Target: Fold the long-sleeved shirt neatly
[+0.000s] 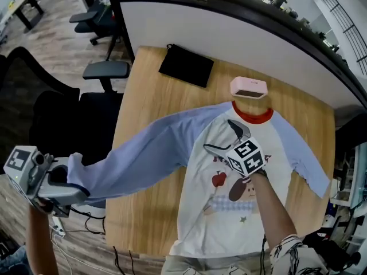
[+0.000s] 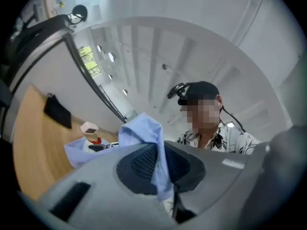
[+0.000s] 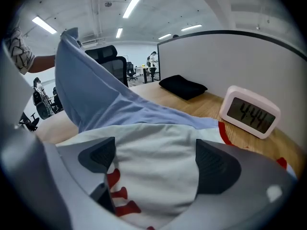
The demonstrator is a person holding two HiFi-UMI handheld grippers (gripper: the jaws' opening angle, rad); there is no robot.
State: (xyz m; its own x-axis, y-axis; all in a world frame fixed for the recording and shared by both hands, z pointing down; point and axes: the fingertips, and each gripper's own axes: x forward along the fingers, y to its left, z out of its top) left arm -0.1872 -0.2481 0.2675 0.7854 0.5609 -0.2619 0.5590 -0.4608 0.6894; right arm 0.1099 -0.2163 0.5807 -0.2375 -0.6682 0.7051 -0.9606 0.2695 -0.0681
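A long-sleeved shirt (image 1: 229,182) lies face up on the wooden table (image 1: 143,211), with a white body, blue sleeves, a red collar and a cartoon print. My left gripper (image 1: 77,182) is off the table's left edge, raised, and shut on the cuff of one blue sleeve (image 1: 143,153), which stretches from the shoulder out over that edge. In the left gripper view the blue cuff (image 2: 144,131) is pinched between the pads (image 2: 144,164). My right gripper (image 1: 223,139) stands open on the shirt's chest, white cloth (image 3: 153,147) between its pads but not gripped. The other sleeve (image 1: 312,171) lies flat at the right.
A white and pink digital clock (image 1: 249,88) stands just beyond the collar. A black pouch (image 1: 186,65) lies at the table's far left. A curved partition (image 1: 229,22) runs behind the table. Black office chairs (image 1: 106,69) stand to the left, below the raised sleeve.
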